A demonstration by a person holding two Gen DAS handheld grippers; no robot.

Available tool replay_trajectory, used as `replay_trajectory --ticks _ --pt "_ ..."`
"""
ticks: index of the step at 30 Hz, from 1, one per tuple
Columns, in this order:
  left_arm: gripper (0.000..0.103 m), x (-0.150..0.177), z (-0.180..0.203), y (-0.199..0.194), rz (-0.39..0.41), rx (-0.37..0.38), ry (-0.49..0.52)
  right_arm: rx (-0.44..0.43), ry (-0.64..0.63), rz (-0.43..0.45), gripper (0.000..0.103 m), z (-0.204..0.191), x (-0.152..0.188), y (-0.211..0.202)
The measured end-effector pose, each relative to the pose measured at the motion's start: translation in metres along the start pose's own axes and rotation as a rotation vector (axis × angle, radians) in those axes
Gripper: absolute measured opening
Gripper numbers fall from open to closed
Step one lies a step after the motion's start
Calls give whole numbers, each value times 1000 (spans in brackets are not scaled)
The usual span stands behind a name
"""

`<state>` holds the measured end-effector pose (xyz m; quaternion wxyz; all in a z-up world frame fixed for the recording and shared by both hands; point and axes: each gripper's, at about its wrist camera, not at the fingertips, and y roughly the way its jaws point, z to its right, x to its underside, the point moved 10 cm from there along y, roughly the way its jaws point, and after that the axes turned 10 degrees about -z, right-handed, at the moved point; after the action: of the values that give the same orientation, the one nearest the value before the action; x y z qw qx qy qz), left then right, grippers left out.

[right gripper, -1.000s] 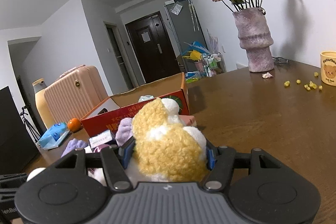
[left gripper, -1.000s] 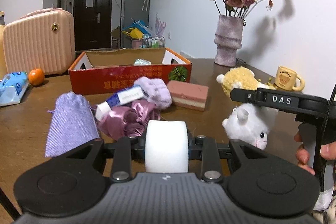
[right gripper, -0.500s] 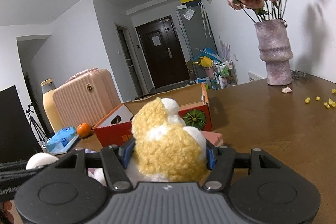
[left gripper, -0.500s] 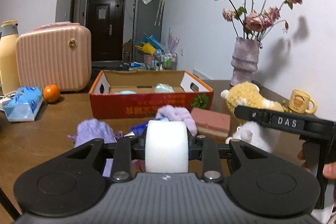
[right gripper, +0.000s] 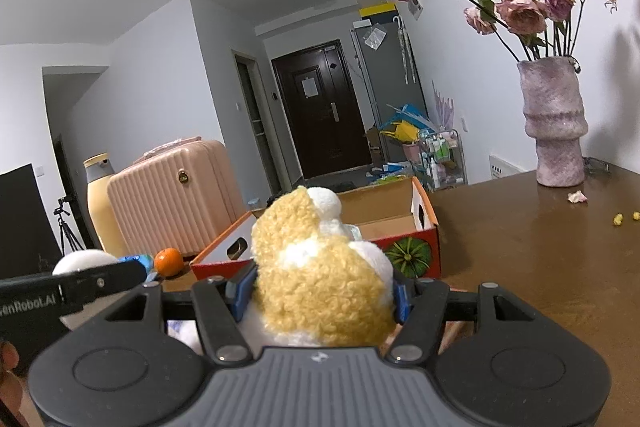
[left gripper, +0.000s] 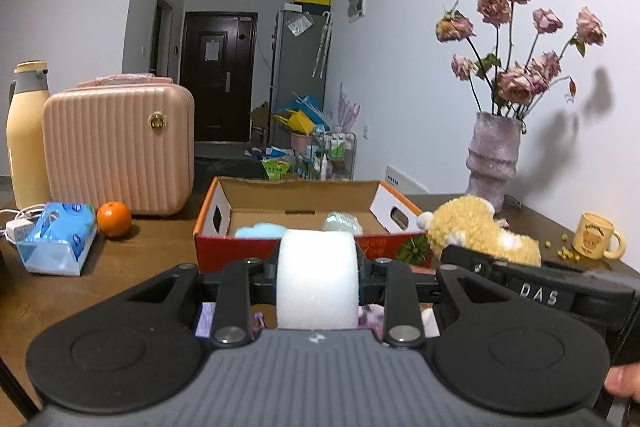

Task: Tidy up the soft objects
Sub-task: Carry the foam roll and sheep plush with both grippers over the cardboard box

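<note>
Soft items ride toward a red-and-orange cardboard box (left gripper: 280, 251) with white handle-hole flaps, open on the dark brown wooden table (right gripper: 540, 267). Clamped in the left gripper (left gripper: 317, 281), its jaws narrow, is a white foam cylinder (left gripper: 317, 275), held upright and hovering just short of the box's near wall. Closed around a curly yellow-and-white plush toy (right gripper: 320, 275), the right gripper (right gripper: 320, 291) pinches it between blue pads (right gripper: 239, 291) at a middling width, with the toy's head and ears sticking out above. Inside the box already lie a pale blue fluffy item (left gripper: 258, 230) and a clear crinkled bag (left gripper: 342, 223).

Risks from this point look modest but real. Both grippers converge on one opening, so the tools could knock together, or one could clip the raised side flap (left gripper: 390, 209) and shove the light box across the table. If the foam is let go before it clears the near wall, it may roll off and drop among the purple items below the jaws. Squashed as it is, the plush could spring sideways on release and land outside. Further right, a rough mauve vase (right gripper: 554, 123) of dried pink roses (right gripper: 516, 7) and a yellow bear-print mug (left gripper: 596, 241) stand well apart from the box, though a wide swing of the right hand might reach them.
</note>
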<state>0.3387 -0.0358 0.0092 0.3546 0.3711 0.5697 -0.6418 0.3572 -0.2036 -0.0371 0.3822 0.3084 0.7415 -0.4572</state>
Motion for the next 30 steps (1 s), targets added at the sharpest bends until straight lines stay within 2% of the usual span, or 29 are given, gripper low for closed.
replay_trajectory --ticks 6,30 --pt "30 -18 -7 10 31 -13 -13 -2 7 16 62 -4 -11 15" --pt "30 -61 -29 69 55 -35 -38 -11 33 51 62 1 -50 80"
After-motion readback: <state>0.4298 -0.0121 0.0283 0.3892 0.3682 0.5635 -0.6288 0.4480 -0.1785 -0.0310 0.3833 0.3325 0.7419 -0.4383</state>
